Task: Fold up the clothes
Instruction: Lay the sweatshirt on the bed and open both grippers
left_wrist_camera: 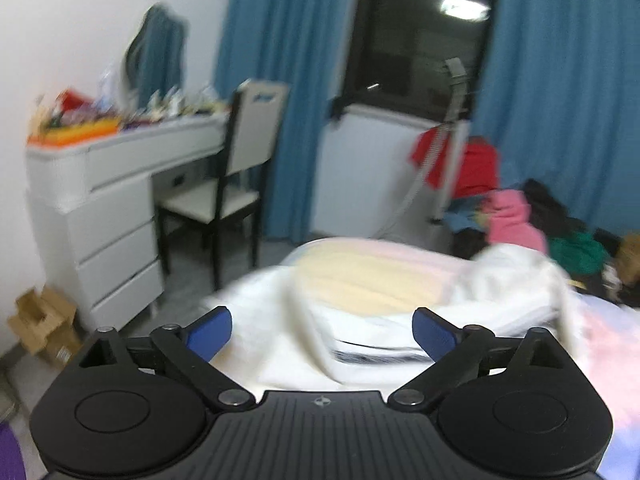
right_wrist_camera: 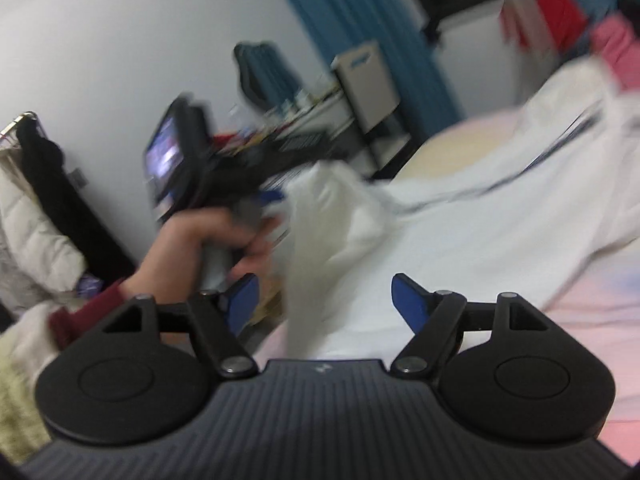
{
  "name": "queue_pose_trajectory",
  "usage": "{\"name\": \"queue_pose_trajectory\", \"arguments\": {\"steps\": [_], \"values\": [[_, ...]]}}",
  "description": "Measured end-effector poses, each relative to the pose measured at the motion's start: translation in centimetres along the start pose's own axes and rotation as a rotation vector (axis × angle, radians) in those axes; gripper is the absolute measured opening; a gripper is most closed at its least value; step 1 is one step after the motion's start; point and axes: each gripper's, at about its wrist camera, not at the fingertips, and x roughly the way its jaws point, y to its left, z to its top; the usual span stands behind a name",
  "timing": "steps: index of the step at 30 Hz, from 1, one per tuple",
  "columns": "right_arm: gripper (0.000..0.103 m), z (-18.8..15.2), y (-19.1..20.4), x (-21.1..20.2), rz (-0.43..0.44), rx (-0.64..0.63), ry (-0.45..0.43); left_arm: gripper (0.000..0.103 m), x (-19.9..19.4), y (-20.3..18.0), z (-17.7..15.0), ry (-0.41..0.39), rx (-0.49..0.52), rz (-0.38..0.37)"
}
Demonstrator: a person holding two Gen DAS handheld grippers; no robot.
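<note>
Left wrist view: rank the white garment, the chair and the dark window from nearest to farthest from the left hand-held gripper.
1. White garment, on the bed just ahead of the open left hand-held gripper.
2. Chair, left of centre, at the dresser.
3. Dark window, top centre, between the blue curtains.

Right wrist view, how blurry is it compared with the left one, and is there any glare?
Right wrist view: heavy motion smear on the white garment and the hand, though the right claw stays sharp. Left wrist view: milder blur, left claw crisp, with a lamp reflection glaring in the dark window.
</note>
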Motion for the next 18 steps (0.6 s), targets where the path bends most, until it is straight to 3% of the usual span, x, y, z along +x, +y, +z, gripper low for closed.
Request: {"name": "queue_pose_trajectory", "arguments": {"steps": [7,12,18], "values": [[0.075,0.6,-3.9,-8.8,-0.256,-0.139,-0.108,0.103,-9.2,-7.4,-6.5,-0.045,0.037,-0.149],[0.075,-0.1,-8.0,-12.9,-0.409,-0.12,-0.145,0.102,-8.2,-11.9,-9.8,0.042,0.086,-0.224],[0.075,-1.7,-12.8,-13.9,-0.512,0.069,-0.21,0.101,-2.4,-18.6,-9.6,0.067,0.173,-0.273]]}}
